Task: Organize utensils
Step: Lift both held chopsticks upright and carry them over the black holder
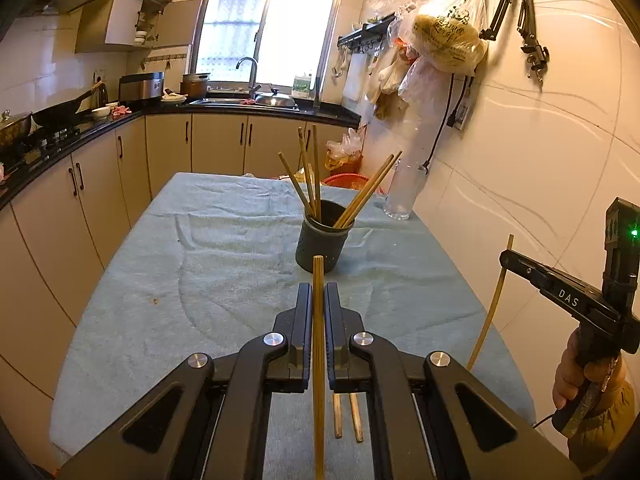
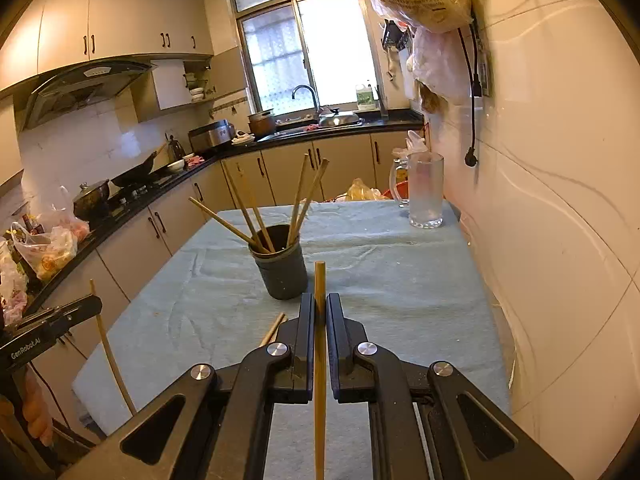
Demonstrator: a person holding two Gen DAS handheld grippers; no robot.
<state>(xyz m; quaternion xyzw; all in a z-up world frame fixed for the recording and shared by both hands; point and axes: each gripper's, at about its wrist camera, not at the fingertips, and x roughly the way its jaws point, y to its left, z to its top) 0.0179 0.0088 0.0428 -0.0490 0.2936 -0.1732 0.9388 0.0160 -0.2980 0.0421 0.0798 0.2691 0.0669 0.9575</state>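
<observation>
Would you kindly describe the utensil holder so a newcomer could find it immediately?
Start at the table under the pale blue towel. Near its middle stands the utensil holder, a dark round cup. Unlike the clear glass mug by the wall, it bristles with wooden chopsticks.

Daylight from the overexposed window [image 1: 266, 28] lights both sharp views, though fisheye edges bend and perhaps darken.
</observation>
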